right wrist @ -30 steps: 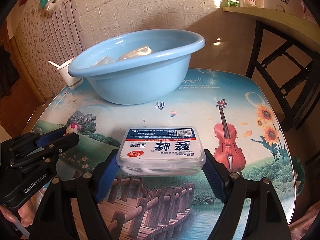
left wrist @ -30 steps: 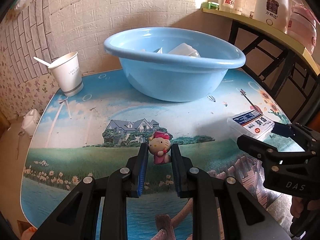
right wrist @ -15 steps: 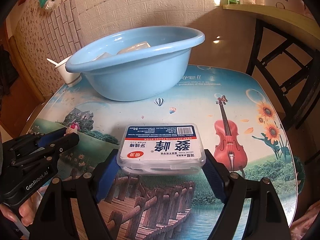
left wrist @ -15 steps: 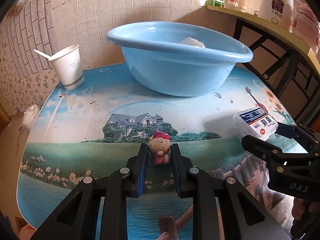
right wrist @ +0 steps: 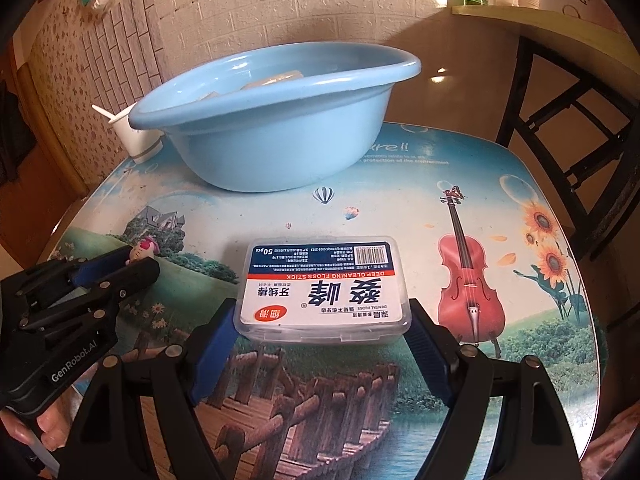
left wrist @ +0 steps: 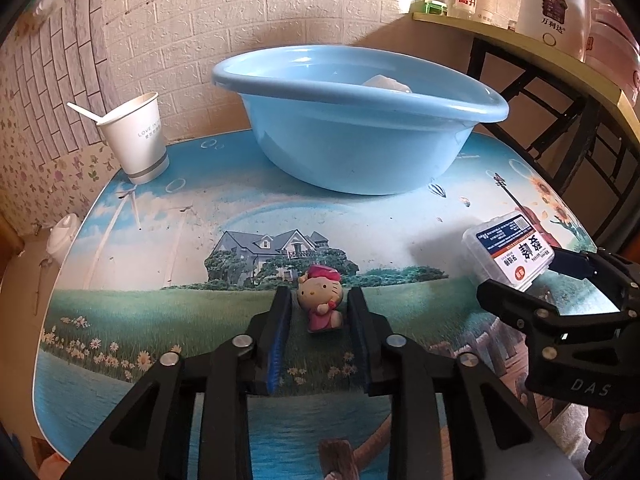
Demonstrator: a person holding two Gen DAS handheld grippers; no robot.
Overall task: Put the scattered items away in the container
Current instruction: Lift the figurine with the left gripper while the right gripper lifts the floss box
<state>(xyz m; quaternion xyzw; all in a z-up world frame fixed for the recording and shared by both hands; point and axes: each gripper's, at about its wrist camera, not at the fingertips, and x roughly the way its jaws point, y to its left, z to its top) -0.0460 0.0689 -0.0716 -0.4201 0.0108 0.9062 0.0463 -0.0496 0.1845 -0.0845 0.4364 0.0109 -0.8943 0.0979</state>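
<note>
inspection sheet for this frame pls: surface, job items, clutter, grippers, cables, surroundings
Surface: printed tabletop, scuffed.
Job's things: cat figurine on the table; floss box; blue basin already holding pale items.
Clutter: paper cup with spoon.
Grippers: left gripper jaws have just been opening, figurine between them, gaps both sides; right gripper clamped on the floss box.
Cables: nothing seen.
Surroundings: brick-pattern wall, shelf with bottles and appliances.
</note>
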